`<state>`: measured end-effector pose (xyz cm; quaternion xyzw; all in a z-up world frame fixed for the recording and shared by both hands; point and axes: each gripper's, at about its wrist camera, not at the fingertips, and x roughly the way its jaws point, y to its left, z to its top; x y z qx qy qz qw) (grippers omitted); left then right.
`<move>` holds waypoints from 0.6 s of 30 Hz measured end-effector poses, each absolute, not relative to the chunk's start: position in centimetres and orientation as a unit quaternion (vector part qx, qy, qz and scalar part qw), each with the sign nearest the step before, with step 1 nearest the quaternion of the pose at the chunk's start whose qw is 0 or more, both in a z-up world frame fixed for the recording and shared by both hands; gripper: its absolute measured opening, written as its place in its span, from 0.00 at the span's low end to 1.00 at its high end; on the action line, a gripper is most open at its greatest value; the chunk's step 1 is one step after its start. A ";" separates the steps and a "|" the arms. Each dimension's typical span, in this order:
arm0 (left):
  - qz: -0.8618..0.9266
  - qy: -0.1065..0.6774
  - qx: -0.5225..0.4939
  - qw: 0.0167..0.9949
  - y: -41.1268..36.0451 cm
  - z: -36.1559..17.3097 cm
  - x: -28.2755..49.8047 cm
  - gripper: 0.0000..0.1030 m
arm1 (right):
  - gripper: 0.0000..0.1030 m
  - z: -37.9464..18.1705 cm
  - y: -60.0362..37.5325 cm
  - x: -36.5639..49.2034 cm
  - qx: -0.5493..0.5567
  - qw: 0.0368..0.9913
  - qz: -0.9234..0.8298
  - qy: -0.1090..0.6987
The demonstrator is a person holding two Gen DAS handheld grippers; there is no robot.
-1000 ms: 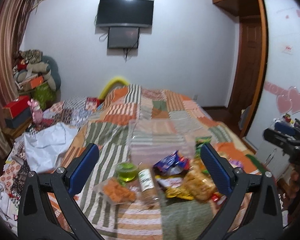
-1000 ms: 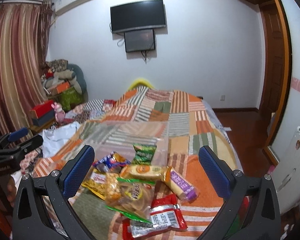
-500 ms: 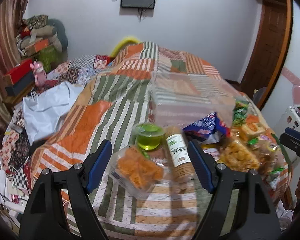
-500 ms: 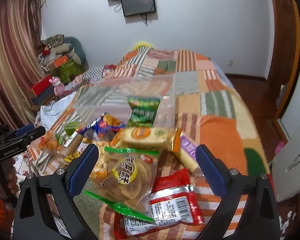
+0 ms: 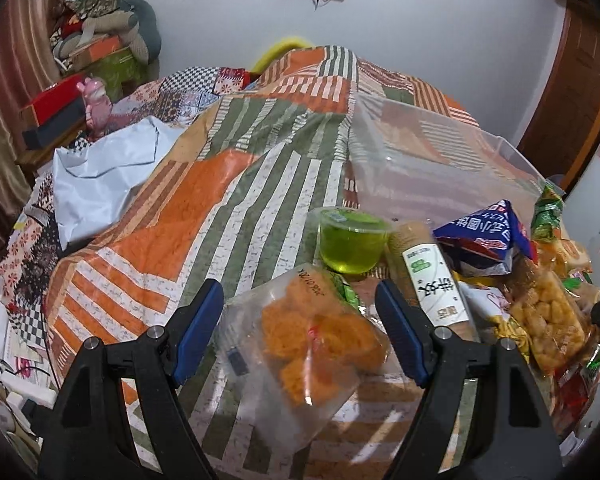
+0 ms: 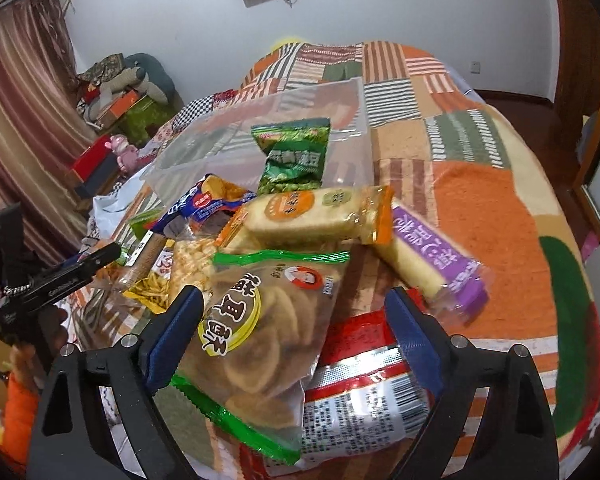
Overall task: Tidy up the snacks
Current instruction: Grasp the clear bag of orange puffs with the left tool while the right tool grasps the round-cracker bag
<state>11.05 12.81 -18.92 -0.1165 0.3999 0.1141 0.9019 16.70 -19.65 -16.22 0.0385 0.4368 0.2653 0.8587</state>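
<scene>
Snack packets, loose pile on the patchwork bed quilt (image 5: 236, 184); none sorted. Clear plastic bin (image 5: 432, 160), just behind the pile, held nothing. Left gripper (image 5: 300, 332) spread over clear bag of orange fried puffs (image 5: 312, 340); right gripper (image 6: 292, 332) spread over green-edged biscuit bag (image 6: 268, 320). Nothing gripped.

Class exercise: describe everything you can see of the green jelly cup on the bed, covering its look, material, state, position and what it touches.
The green jelly cup is a small, clear plastic tub filled with translucent lime-green jelly, sealed by a film lid with a green label. It stands upright on the striped patchwork quilt, in front of the clear plastic bin. A cylindrical biscuit pack lies close against its right side, and a clear bag of orange snacks lies just nearer the camera. Neither gripper touches it.
</scene>
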 end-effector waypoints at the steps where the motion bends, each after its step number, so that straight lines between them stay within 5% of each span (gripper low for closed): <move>1: 0.115 0.402 -0.118 0.901 12.9 -19.1 11.1 0.76 | 0.88 -16.3 -19.4 16.7 0.037 0.858 0.267 0.438; 11: 0.099 0.418 -0.150 0.890 13.5 -20.7 11.2 0.76 | 0.83 -16.8 -19.0 17.2 0.049 0.844 0.286 0.451; 14: 0.079 0.427 -0.178 0.883 13.5 -21.2 11.2 0.76 | 0.72 -17.0 -18.7 17.3 0.058 0.834 0.301 0.460; 16: 0.076 0.422 -0.173 0.887 13.1 -21.1 11.0 0.70 | 0.64 -17.2 -18.7 17.4 0.071 0.827 0.311 0.464; 18: 0.065 0.418 -0.163 0.891 12.7 -20.7 10.9 0.52 | 0.58 -17.2 -18.8 17.4 0.081 0.822 0.318 0.465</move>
